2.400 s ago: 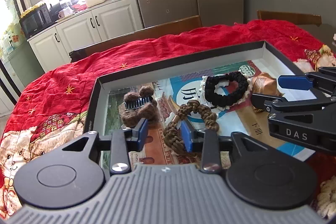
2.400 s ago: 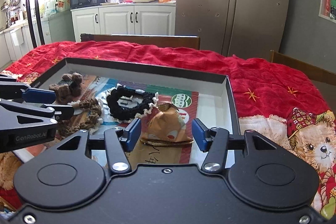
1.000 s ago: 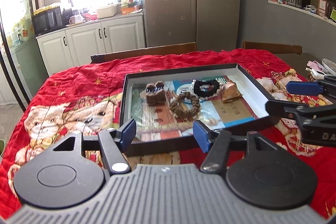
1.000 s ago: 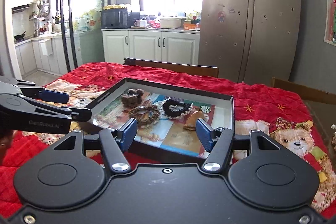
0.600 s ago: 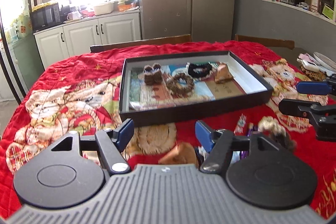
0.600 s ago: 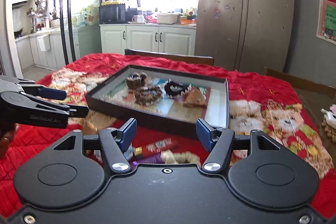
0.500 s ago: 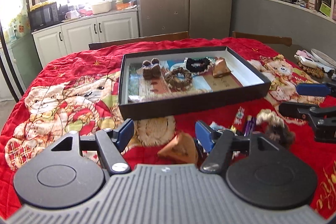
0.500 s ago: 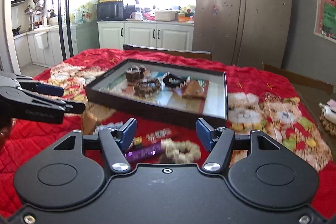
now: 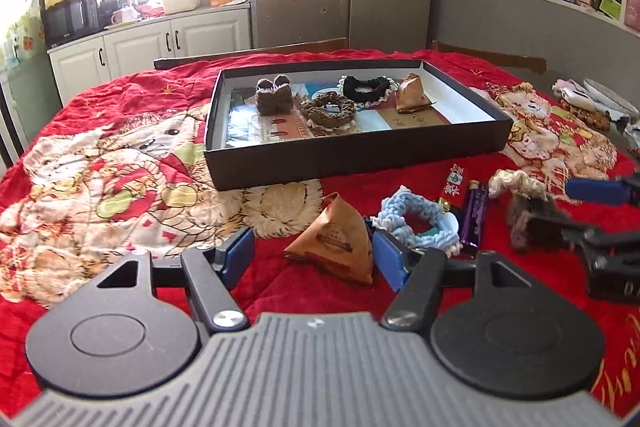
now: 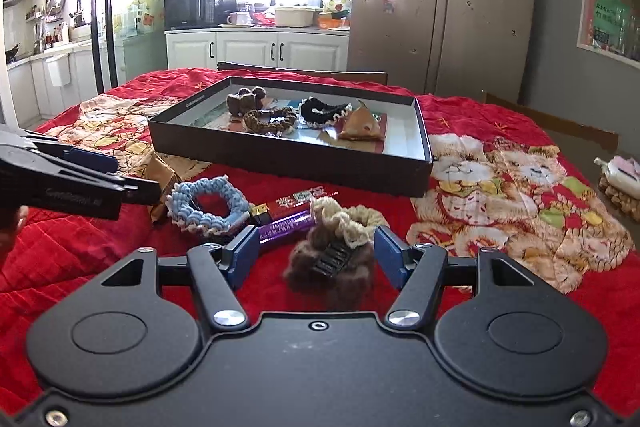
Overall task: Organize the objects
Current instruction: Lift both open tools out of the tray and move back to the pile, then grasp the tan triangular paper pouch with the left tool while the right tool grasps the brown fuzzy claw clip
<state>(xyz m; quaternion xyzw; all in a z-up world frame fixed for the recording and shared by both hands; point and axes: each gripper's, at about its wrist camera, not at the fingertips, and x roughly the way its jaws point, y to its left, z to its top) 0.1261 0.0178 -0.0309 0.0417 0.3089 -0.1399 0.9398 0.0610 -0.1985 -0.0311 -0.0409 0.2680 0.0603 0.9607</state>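
Red quilted cloth with bear prints covers the counter.

Left hand-held gripper: jaws apart, nothing gripped. A brown paper pyramid-shaped packet lies on the cloth between the blue pads, touching neither as far as can be seen.

Just right of it: light-blue crocheted scrunchie, then a purple wrapped bar and a red wrapped bar side by side.

Behind these, shallow black cardboard box. Inside, left to right: brown fuzzy hair claw, brown braided scrunchie, black scrunchie with white trim, second brown paper packet.

Right hand-held gripper: jaws apart, empty. A brown fuzzy clip with black teeth sits between the pads, untouched. Cream crocheted scrunchie touches its far side.
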